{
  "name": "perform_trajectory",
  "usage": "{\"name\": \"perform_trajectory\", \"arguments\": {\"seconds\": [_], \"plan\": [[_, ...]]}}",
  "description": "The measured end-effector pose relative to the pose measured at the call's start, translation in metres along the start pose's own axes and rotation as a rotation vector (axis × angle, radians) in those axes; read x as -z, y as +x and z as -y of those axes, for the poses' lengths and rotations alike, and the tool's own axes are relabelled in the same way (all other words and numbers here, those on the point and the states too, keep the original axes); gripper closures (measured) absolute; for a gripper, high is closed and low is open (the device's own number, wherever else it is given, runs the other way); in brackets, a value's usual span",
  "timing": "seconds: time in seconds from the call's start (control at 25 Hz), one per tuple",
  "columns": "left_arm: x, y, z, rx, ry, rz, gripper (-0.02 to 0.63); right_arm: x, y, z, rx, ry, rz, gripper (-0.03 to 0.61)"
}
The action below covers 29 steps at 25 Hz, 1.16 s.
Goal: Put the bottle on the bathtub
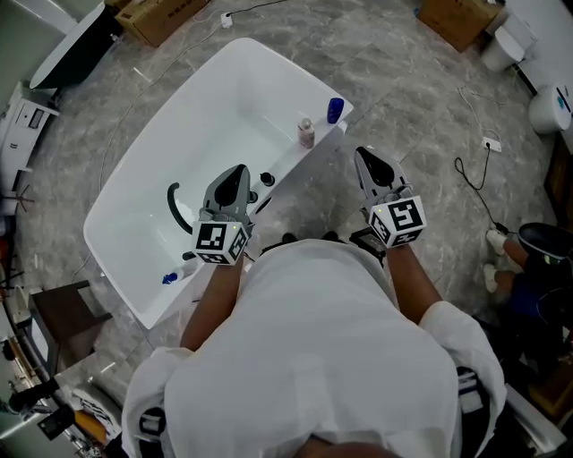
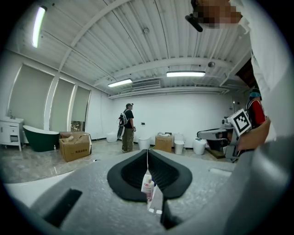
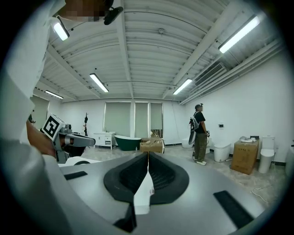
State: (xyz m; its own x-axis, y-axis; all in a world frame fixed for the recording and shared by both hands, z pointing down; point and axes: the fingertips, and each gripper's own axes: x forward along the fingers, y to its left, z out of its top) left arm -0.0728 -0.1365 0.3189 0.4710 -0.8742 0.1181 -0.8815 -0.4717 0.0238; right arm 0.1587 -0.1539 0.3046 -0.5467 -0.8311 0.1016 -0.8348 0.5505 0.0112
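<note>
Found left gripper [image 2: 147, 151] and right gripper [image 3: 148, 153] closed tip to tip, empty. Judged small bottle [image 1: 306, 132] on bathtub [image 1: 208, 114] rim light, stiff, slick (take mid-body).

The bathtub [image 1: 215, 107] stands on the floor in front of the person. A small bottle [image 1: 306, 132] stands on its right rim, with another small container [image 1: 335, 110] just behind it on the same rim. The left tongs [image 1: 240, 172] are over the tub's near rim, and the right tongs [image 1: 365, 156] are over the floor right of the tub. A cardboard box [image 1: 166, 13] lies behind the tub.
</note>
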Motion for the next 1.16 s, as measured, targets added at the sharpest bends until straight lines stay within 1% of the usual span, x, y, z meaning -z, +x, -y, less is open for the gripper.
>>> {"name": "perform_trajectory", "arguments": {"seconds": [0.24, 0.44, 0.6, 0.72, 0.92, 1.16], "plan": [[0.005, 0.001, -0.006, 0.001, -0.014, -0.014, 0.597, 0.001, 0.000, 0.002, 0.021, -0.018, -0.017, 0.565], [0.006, 0.004, -0.009, 0.008, -0.015, -0.009, 0.597, 0.005, 0.002, 0.006, 0.039, -0.011, -0.020, 0.565], [0.010, 0.007, -0.012, 0.014, -0.031, -0.017, 0.597, 0.008, 0.004, 0.009, 0.046, -0.011, -0.027, 0.565], [0.011, 0.010, -0.014, 0.023, -0.051, -0.021, 0.597, 0.010, 0.006, 0.010, 0.044, -0.012, -0.038, 0.565], [0.014, 0.017, -0.009, 0.058, -0.055, -0.029, 0.597, 0.013, 0.007, 0.016, 0.043, -0.019, -0.054, 0.565], [0.021, 0.017, -0.013, 0.076, -0.067, -0.041, 0.597, 0.018, 0.009, 0.010, 0.016, -0.027, -0.077, 0.565]]}}
